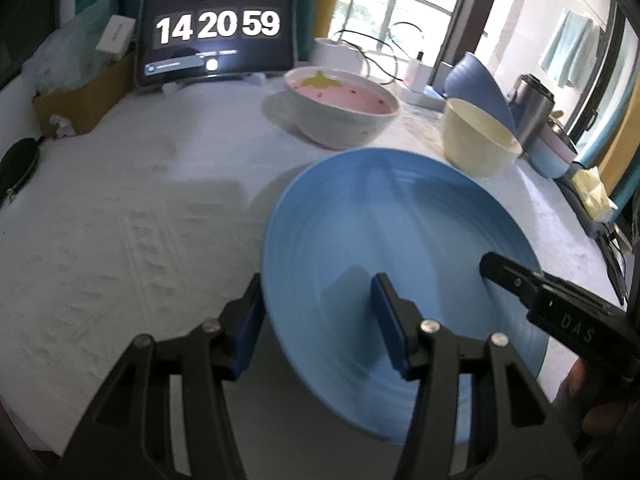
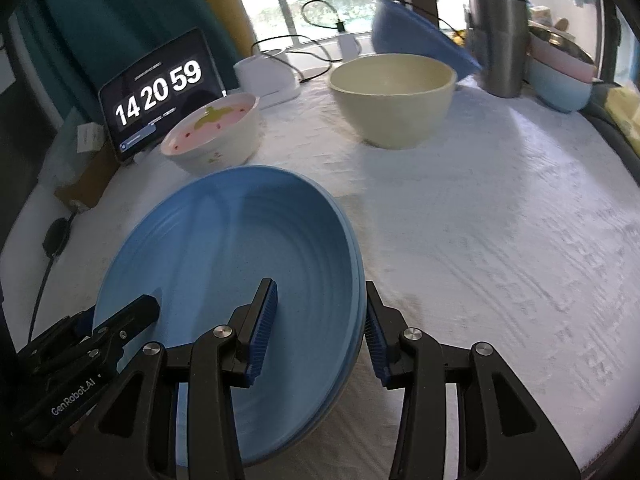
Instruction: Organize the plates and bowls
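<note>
A wide blue plate (image 1: 380,220) (image 2: 240,240) hangs tilted just above the white tablecloth (image 2: 500,240), casting a shadow on it; a second rim shows under its right edge. My left gripper (image 1: 318,284) is shut across the plate's left rim, one pad inside and one outside. On the right rim my right gripper (image 2: 320,286) grips the same way. Each wrist view shows a finger (image 1: 504,272) (image 2: 136,312) of the other gripper on the far rim. Behind stand a white bowl with a pink inside (image 1: 344,120) (image 2: 216,140) and a cream bowl (image 1: 476,140) (image 2: 396,96).
A dark blue bowl (image 2: 420,44) leans tilted behind the cream one. At the right edge are a steel tumbler (image 2: 500,40) and stacked pink and light blue bowls (image 2: 560,76). A tablet showing a clock (image 1: 216,32), a white charger box (image 2: 268,76) with cables and a cardboard box (image 1: 80,100) line the back.
</note>
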